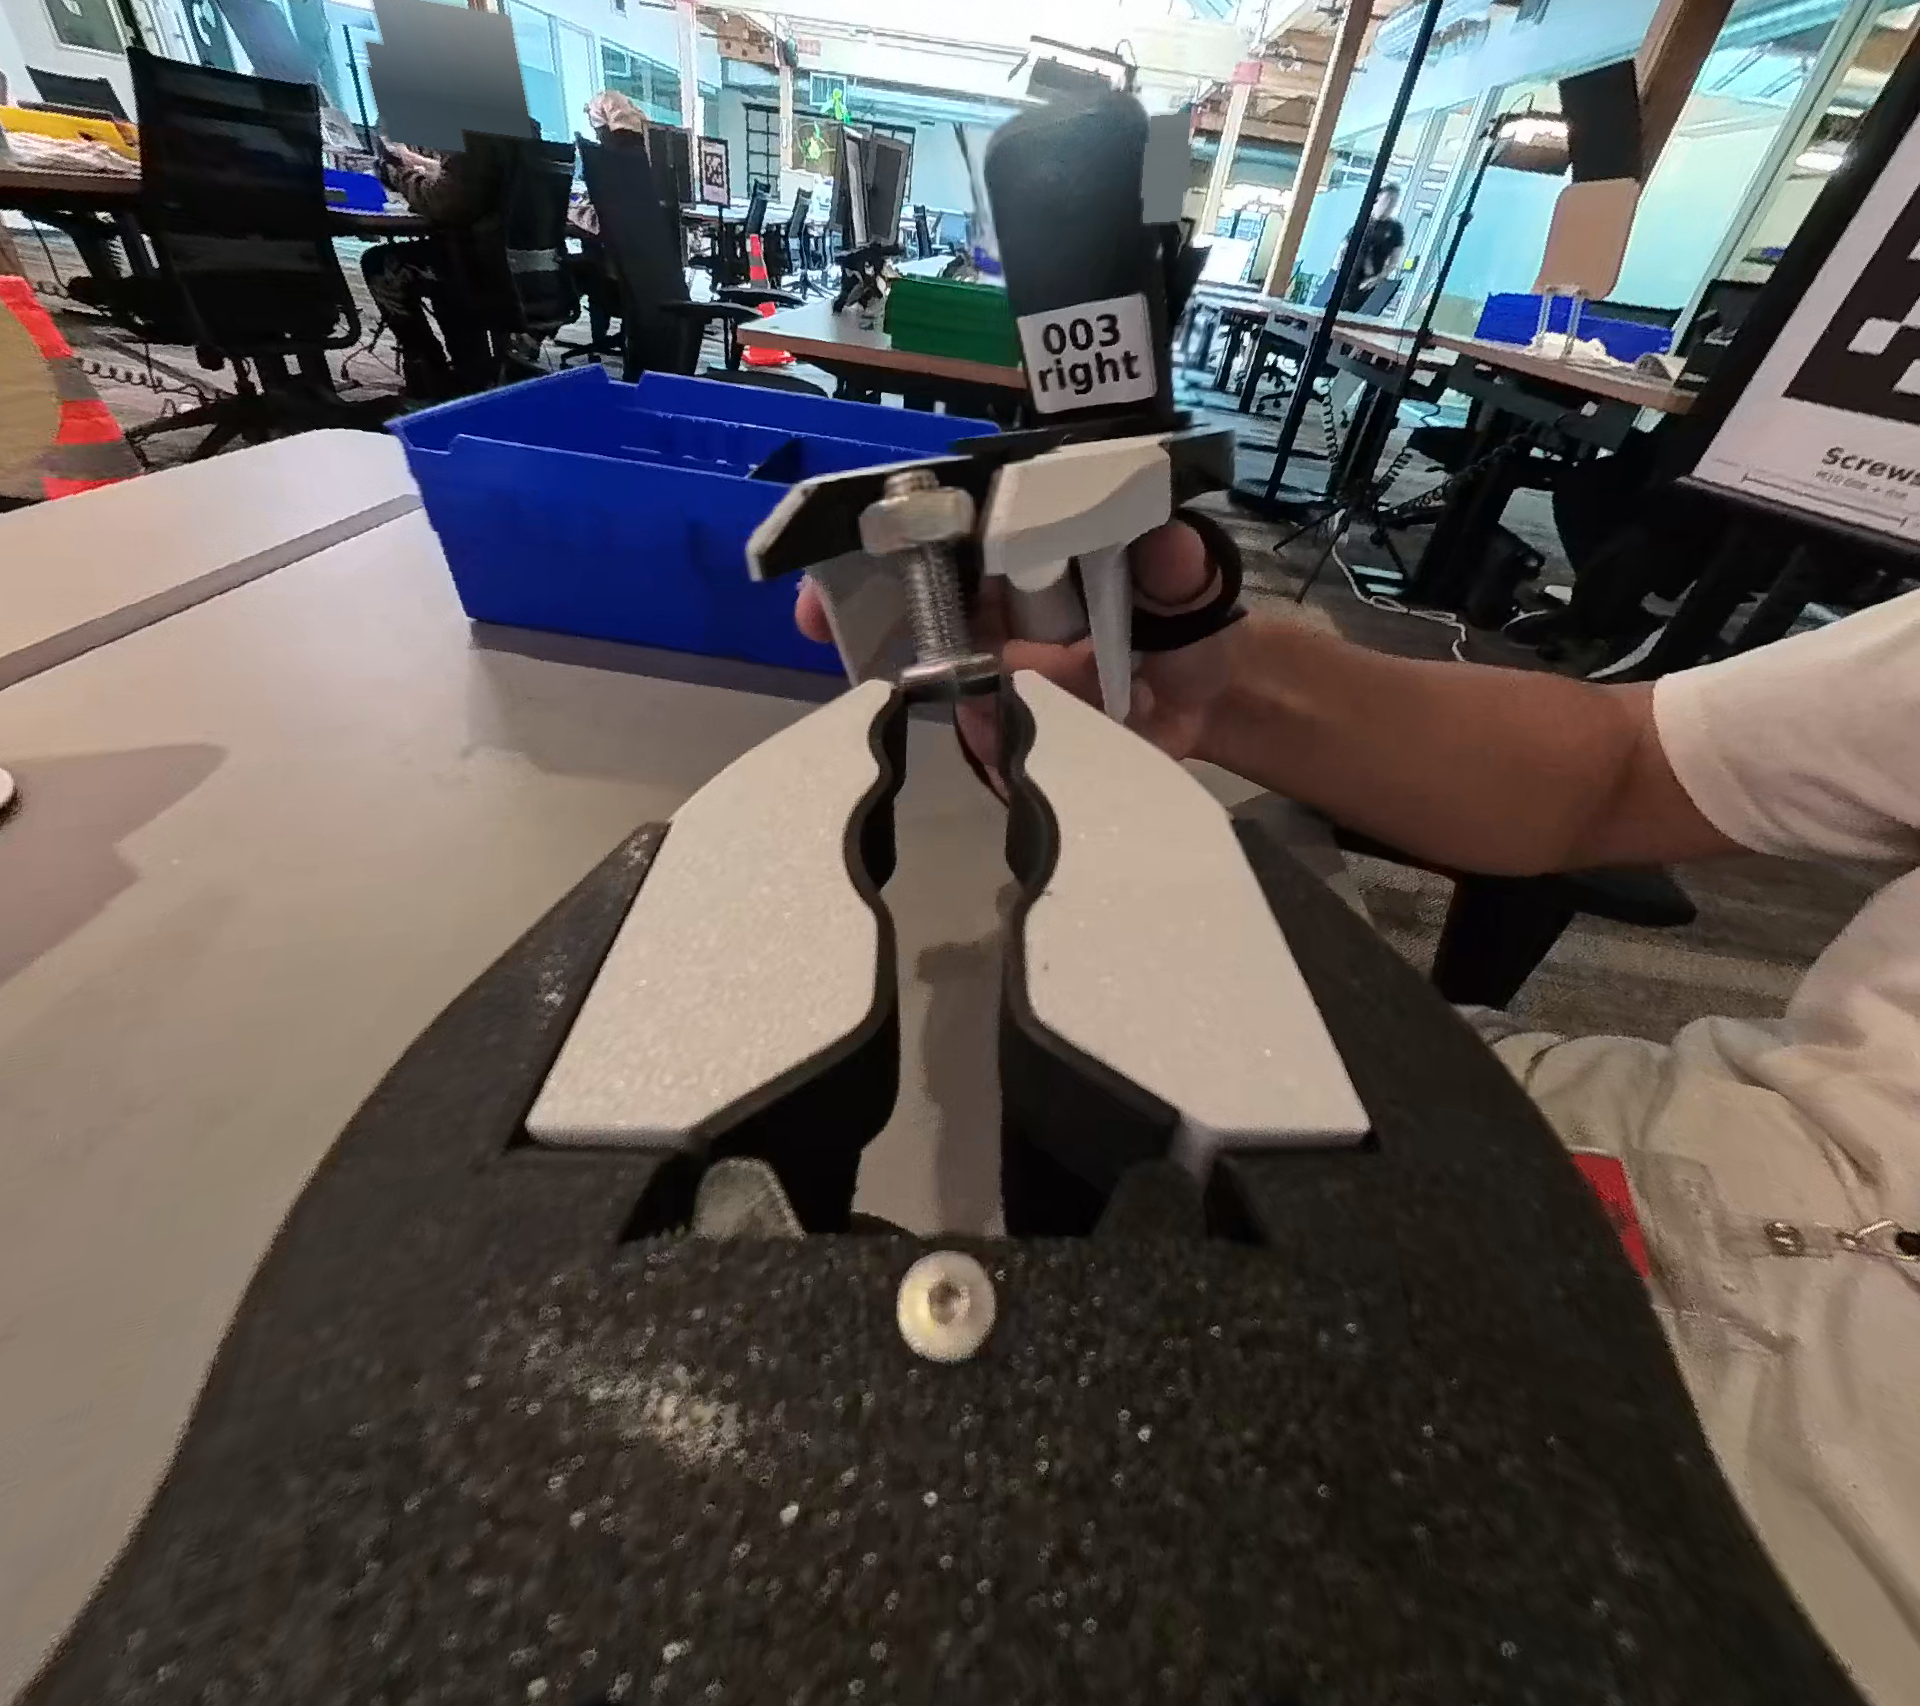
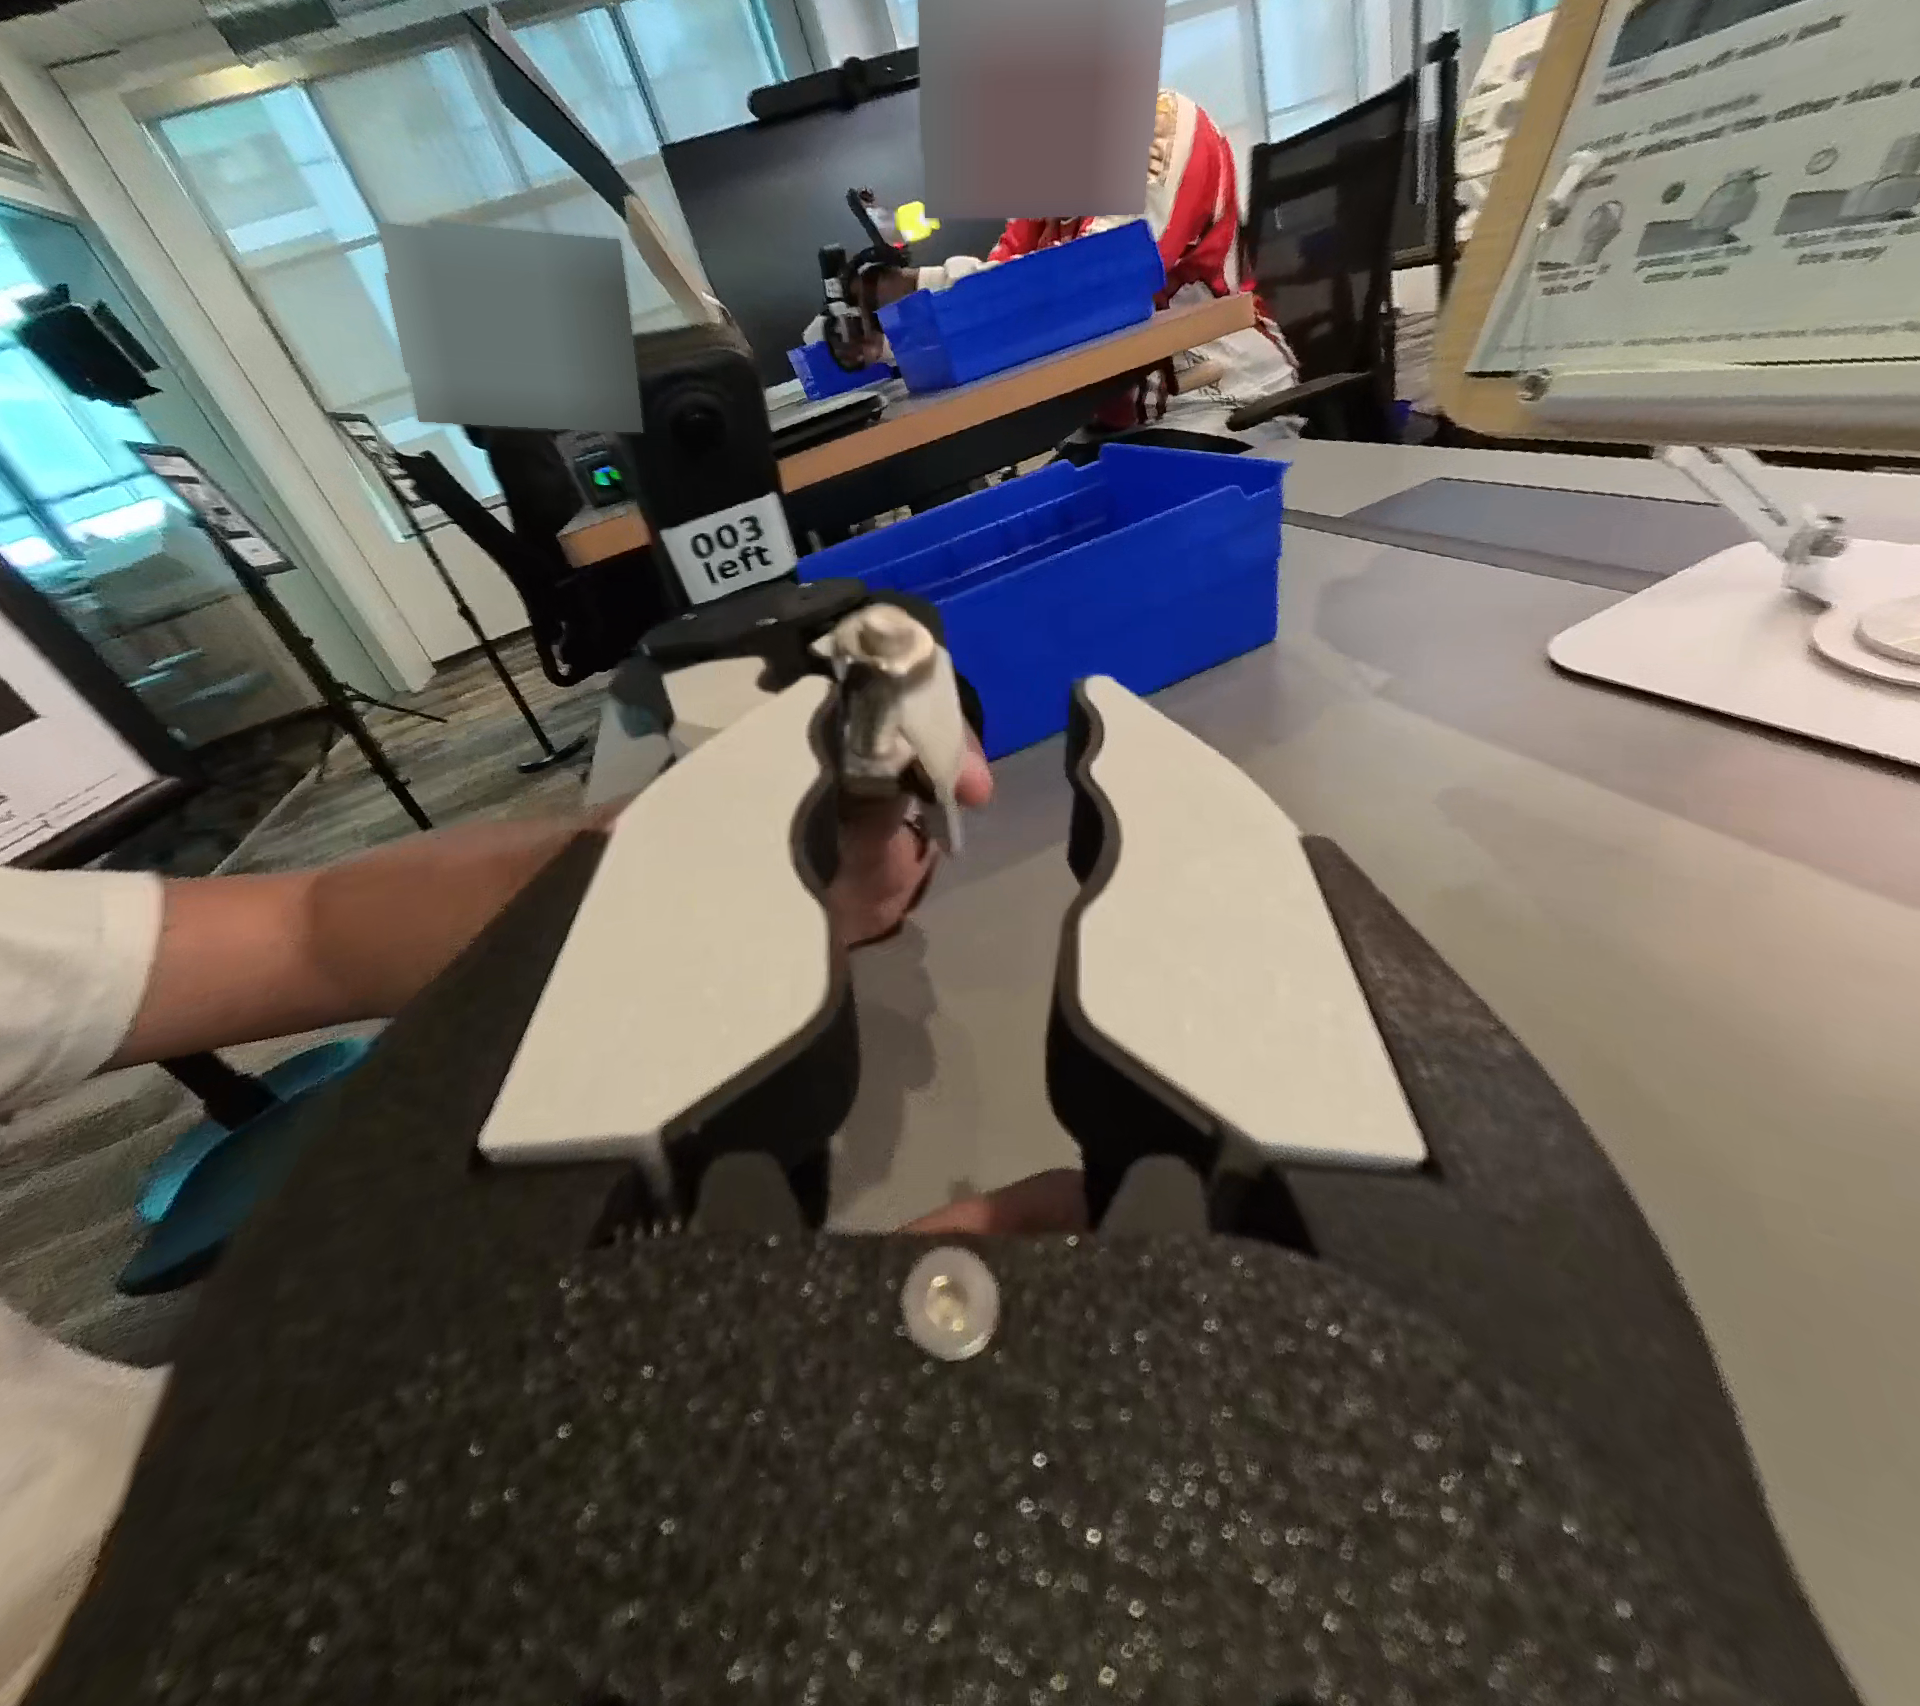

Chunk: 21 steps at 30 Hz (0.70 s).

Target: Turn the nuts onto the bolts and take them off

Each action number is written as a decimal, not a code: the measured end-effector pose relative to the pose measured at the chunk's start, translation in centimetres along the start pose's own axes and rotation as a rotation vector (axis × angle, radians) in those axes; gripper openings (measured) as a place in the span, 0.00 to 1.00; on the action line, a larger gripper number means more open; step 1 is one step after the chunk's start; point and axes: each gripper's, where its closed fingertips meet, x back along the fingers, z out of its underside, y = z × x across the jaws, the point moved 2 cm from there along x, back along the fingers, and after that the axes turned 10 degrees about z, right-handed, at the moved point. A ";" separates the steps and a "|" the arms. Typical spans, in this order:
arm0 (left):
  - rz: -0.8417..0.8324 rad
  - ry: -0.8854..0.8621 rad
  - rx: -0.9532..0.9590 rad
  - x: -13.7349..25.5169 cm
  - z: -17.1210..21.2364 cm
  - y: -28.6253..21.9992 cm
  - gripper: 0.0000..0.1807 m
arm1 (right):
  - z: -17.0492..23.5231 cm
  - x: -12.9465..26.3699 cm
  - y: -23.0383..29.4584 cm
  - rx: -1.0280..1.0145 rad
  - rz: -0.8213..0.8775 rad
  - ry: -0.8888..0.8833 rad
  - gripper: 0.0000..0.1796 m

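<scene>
1. The left gripper [image 1: 961,700] was clenched on the head of a bolt [image 1: 935,596], which stood nearly upright from its fingertips.
2. The right gripper [image 2: 951,711] was released, its jaws wide apart. The bolt's far end lay just beside one finger, well clear of the other.
3. A nut [image 1: 920,513] sat near the top of the bolt's thread. The left wrist view showed it sideways, between the right gripper's two fingers.
4. The right wrist view showed the bolt end-on instead, with the left gripper's pale fingers partly covering the shank.
5. Only the left wrist view showed the hand [image 1: 1143,680] holding the right gripper.
6. A blue bin [image 1: 623,513] stood on the grey table [image 1: 260,773] just beyond both grippers, partly hidden by them.
7. Only the right wrist view showed a white stand base [image 2: 1714,669] on the table and a tilted board [image 2: 1714,98] above it, cut off by the edge.
8. An orange cone [image 1: 62,409] stood on the floor at the left edge, cut off.
9. Whether the nut touched the finger could not be made out.
</scene>
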 end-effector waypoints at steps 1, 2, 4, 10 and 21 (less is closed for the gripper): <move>0.003 -0.008 0.004 0.1 -0.1 0.0 0.09 | -0.1 0.3 -0.4 0.006 0.027 -0.007 0.19; -0.001 -0.009 0.004 0.1 -0.1 0.1 0.09 | -0.4 0.6 -0.3 0.002 0.027 -0.024 0.19; -0.005 0.001 0.006 -0.1 0.2 0.1 0.09 | -0.8 0.5 0.4 -0.024 -0.014 -0.030 0.19; 0.010 -0.014 0.011 -0.4 0.0 -0.3 0.09 | -0.4 -0.4 0.5 -0.058 -0.020 -0.019 0.22; 0.007 -0.069 0.039 0.3 -0.7 0.0 0.09 | -0.6 0.3 0.8 -0.017 -0.036 -0.023 0.18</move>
